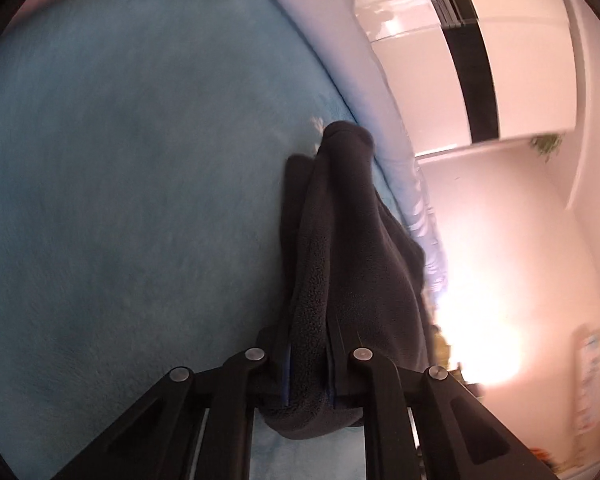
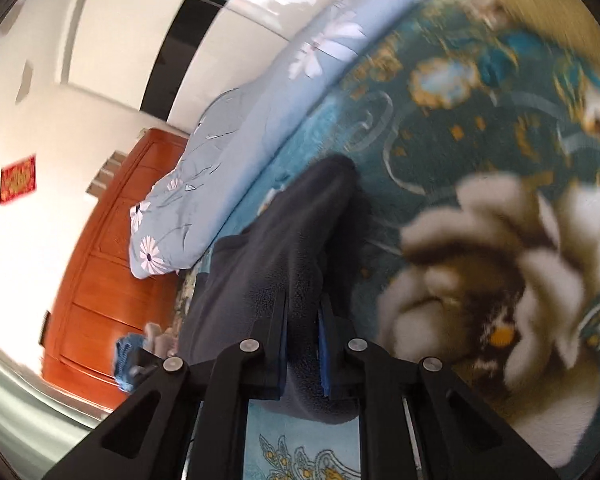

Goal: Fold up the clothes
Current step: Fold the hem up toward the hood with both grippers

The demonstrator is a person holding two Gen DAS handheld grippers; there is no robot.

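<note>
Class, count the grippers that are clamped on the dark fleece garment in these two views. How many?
2. The left gripper pinches the dark fleece garment in the left wrist view; the right gripper pinches it in the right wrist view, over the blue blanket.

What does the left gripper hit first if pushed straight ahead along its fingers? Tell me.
The left gripper is already clamped on the dark fleece garment; beyond it, probably the teal blanket, though depth is unclear.
</note>
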